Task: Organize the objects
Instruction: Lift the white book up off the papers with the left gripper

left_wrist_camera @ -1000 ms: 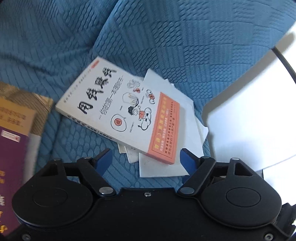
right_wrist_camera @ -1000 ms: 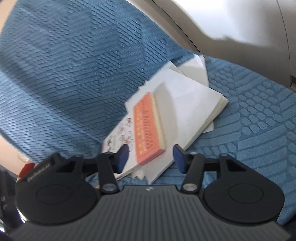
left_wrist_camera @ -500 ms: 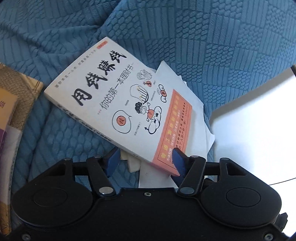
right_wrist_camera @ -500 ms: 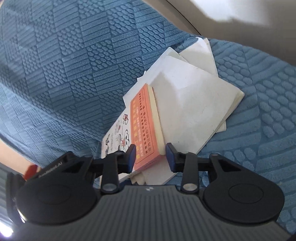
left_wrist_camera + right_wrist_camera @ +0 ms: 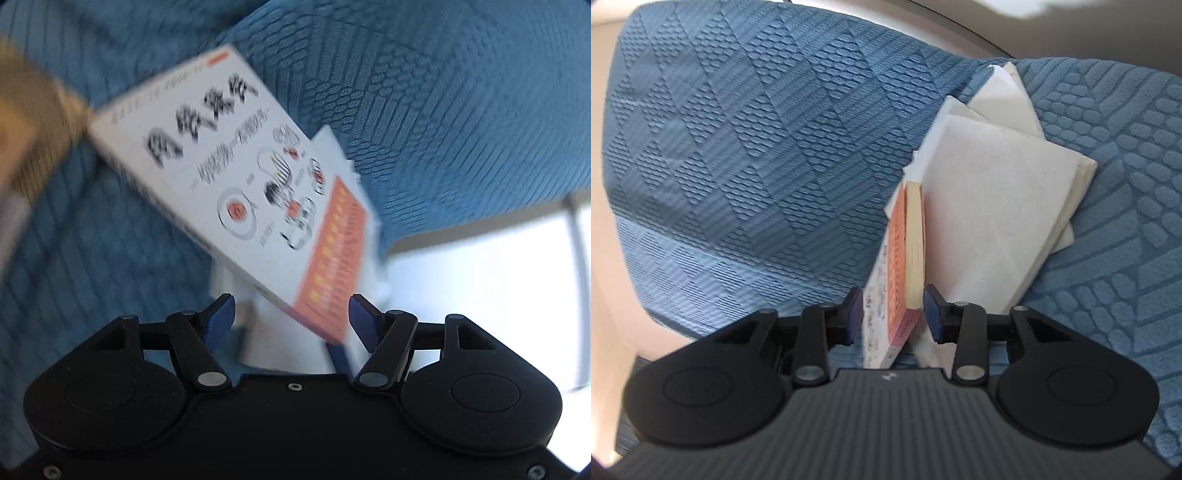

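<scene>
The white paperback book with black Chinese title and an orange band (image 5: 236,192) lies on the blue textured fabric sofa cover (image 5: 461,110), on top of a pile of loose white paper sheets (image 5: 993,221). In the left wrist view, which is blurred, the book runs from the upper left of the frame down to the lower middle, and its orange corner reaches between the 2 blue pads of the left gripper (image 5: 291,317). The left jaws are opening; the book corner is between them, but the pads do not press on it, with a clear gap on both sides.

In the right wrist view the same book (image 5: 908,251) is seen edge-on in the lower middle of the frame, with its yellowish page block facing up. The right gripper (image 5: 892,314) has its 2 blue pads on both sides of the book's near end. The right pad touches the page edge and the left pad sits against the cover, so this claw grips the book.

At the left edge of the left wrist view there is a blurred brown woven object (image 5: 33,125), touching the book's far corner.
</scene>
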